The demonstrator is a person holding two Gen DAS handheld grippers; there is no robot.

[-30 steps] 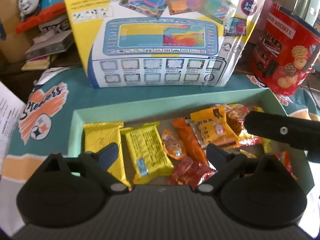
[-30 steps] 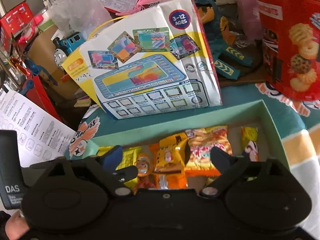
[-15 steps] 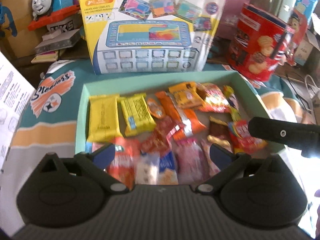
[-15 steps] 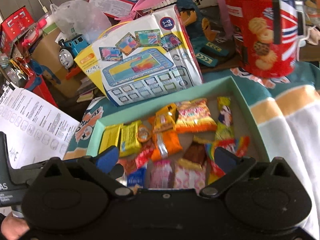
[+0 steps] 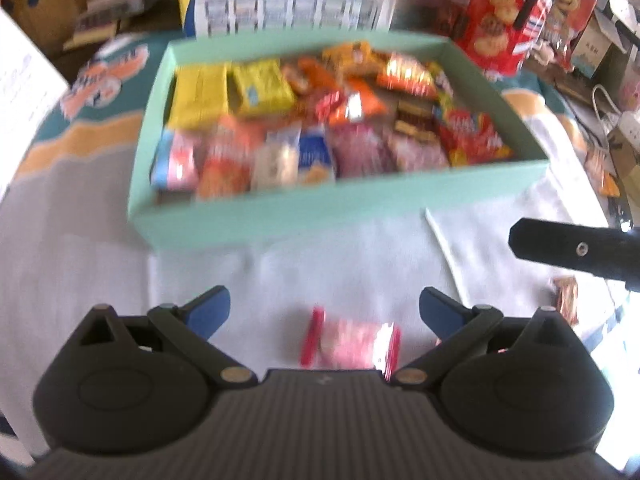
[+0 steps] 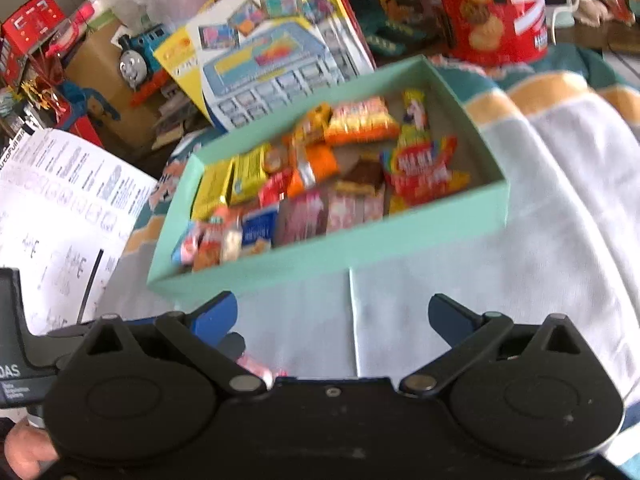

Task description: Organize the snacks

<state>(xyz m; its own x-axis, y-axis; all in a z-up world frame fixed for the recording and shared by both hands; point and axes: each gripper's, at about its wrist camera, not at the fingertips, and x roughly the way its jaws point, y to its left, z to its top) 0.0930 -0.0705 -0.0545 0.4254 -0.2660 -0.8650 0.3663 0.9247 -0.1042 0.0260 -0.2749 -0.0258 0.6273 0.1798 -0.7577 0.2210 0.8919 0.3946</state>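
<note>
A mint-green box (image 5: 320, 204) (image 6: 360, 252) holds several snack packets in yellow, orange, red and pink. My left gripper (image 5: 324, 312) is open and empty, held over the white cloth in front of the box. A pink and red snack packet (image 5: 350, 344) lies on the cloth between its fingers, near the palm. My right gripper (image 6: 332, 316) is open and empty, also in front of the box. The same pink packet (image 6: 256, 366) peeks out at its lower left. A brown wrapped snack (image 5: 566, 298) lies on the cloth at the right.
A toy tablet box (image 6: 272, 64) stands behind the green box, with a red biscuit tin (image 5: 496, 16) (image 6: 496, 4) to the right. A printed paper sheet (image 6: 68, 216) lies left. A toy train (image 6: 138, 60) and clutter fill the back. The right gripper's body (image 5: 576, 248) shows in the left view.
Both grippers have pulled back and up from over the box to the white cloth in front of it. The loose pink packet has come into view. Both stay open.
</note>
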